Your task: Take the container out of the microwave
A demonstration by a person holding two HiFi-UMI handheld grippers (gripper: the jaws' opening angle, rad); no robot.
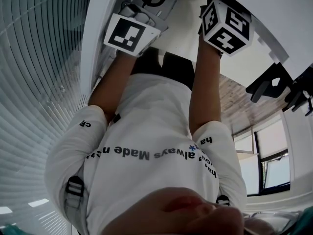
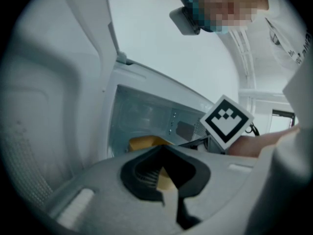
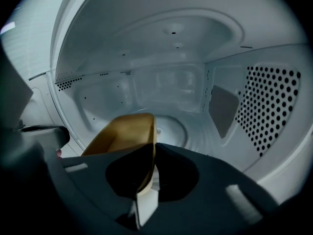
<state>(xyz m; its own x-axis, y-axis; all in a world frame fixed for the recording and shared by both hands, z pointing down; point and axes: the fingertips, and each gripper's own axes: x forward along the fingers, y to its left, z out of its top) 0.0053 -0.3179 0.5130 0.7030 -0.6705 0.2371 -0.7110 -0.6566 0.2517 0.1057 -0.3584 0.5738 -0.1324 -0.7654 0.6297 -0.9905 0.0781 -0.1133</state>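
Grab's done: the container [image 3: 122, 133] wall is pinched by the right claw [image 3: 152, 148], left claw [image 2: 163, 147] is closed on nothing. It's still inside the microwave [image 3: 274, 106], so pulling out is left.

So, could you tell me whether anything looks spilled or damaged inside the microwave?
Nothing stands out: the microwave cavity looks clean, and the tan container appears empty and intact, its wall pinched in the right gripper.
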